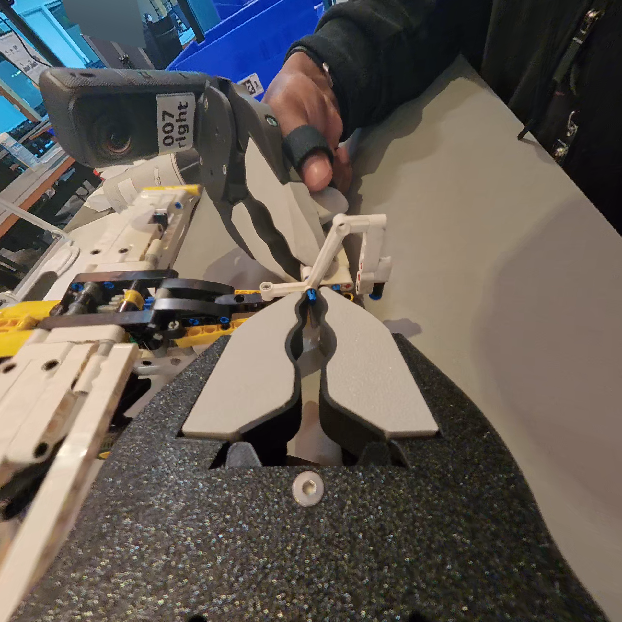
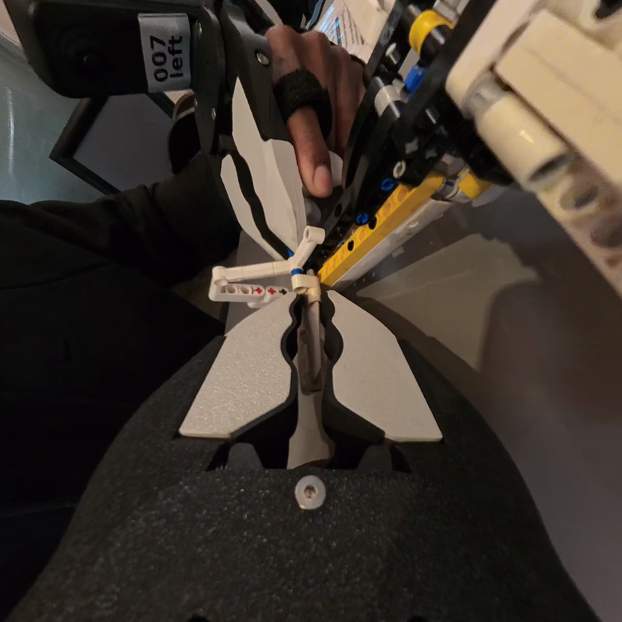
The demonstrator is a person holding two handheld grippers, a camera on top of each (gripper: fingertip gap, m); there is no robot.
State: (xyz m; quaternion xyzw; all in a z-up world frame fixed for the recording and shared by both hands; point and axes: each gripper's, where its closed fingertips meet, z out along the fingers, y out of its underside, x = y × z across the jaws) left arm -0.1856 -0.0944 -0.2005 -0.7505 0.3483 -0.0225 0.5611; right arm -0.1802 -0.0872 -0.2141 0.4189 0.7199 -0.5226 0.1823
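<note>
- Grey worktop (image 1: 488, 235) carries a white, black and yellow brick-built model (image 1: 101, 303) at 9 o'clock in the left wrist view.
- Small white linkage assembly (image 1: 336, 255) sits at 12 o'clock off both tips.
- Right hand-held gripper (image 2: 311, 298): clamped on the linkage's white beam (image 2: 311, 330).
- Left hand-held gripper (image 1: 311, 298): pinched on its blue pin (image 1: 311, 297).

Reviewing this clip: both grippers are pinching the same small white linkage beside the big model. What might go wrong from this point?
1. The left gripper pinches only a thin blue pin at its fingertips, which may slip or pull out.
2. The right gripper clamps a white beam of the same white linkage; opposing pulls could pop its joints.
3. The yellow beam of the large model sits close, so a collision seems possible.
</note>
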